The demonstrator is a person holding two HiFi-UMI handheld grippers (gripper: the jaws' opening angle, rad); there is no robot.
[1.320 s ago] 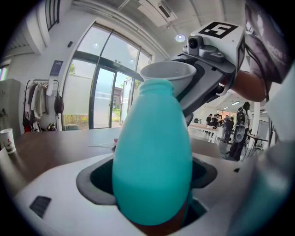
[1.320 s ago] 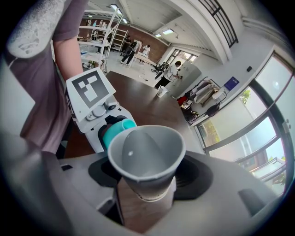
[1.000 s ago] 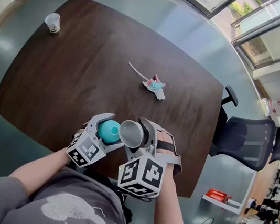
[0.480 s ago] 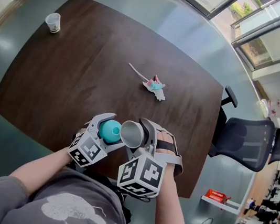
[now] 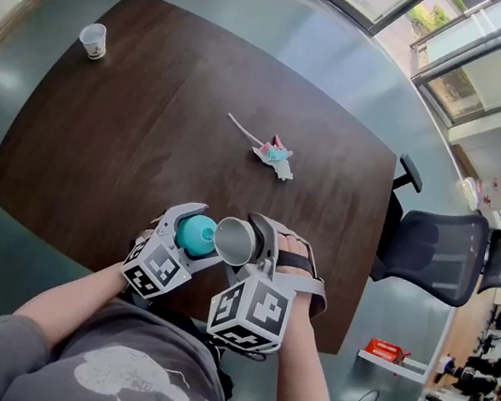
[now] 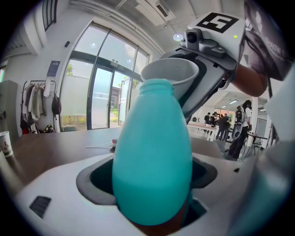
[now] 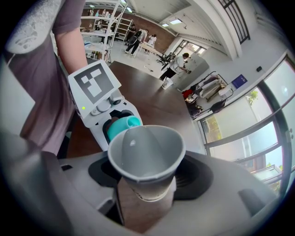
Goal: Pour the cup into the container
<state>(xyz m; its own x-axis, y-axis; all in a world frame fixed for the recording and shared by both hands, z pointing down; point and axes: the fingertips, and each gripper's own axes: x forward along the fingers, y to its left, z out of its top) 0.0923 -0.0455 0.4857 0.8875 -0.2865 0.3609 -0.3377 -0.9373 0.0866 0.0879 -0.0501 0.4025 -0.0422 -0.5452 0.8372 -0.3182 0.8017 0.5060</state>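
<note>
In the head view we hold the teal container [image 5: 195,233] and grey cup [image 5: 235,240] mouth to mouth above the near edge of the table [image 5: 148,130]; the left gripper view shows our left gripper [image 6: 152,193] clamped on the container; the right gripper view shows our right gripper [image 7: 146,193], jaws wide, clamped on the tilted cup.

We see a dark brown wooden table [image 5: 126,145] standing on a grey-green floor [image 5: 288,30]. At its far left corner a white paper cup [image 5: 94,40] stands upright. Well apart from it, towards the far right of the tabletop, lies a small crumpled scrap [image 5: 277,155] of white, pink and teal, with a thin white stick [image 5: 241,130] reaching out from its left side.
</note>
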